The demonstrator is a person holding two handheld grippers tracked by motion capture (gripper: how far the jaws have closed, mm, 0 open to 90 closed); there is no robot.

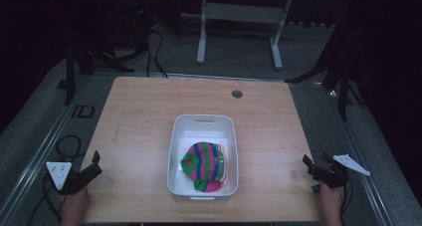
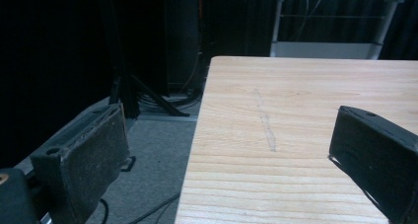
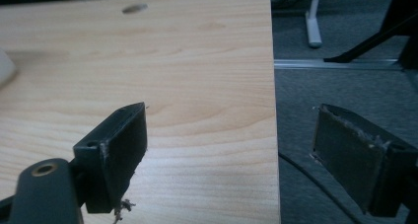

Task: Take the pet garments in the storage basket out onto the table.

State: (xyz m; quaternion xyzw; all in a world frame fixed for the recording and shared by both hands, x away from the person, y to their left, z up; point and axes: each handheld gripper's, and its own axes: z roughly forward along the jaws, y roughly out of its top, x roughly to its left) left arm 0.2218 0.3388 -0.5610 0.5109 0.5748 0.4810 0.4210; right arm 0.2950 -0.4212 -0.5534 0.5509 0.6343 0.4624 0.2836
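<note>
A white bin (image 1: 177,145) stands in the middle of the wooden table (image 1: 139,116). Inside it lies a striped cloth (image 1: 204,165) in pink, green and blue. My left gripper (image 1: 94,165) hovers at the table's left edge, open, nothing between its pads (image 2: 96,155). My right gripper (image 1: 314,165) rests at the table's right edge, also open and empty, one pad (image 3: 125,145) over the wood and the other over the floor. Both grippers sit well apart from the bin.
A round grommet hole (image 1: 237,93) marks the table's far side. Beyond the table stand a white desk frame (image 1: 239,17) and black tripod legs (image 1: 343,81). Cables (image 1: 154,52) run over the grey floor at left.
</note>
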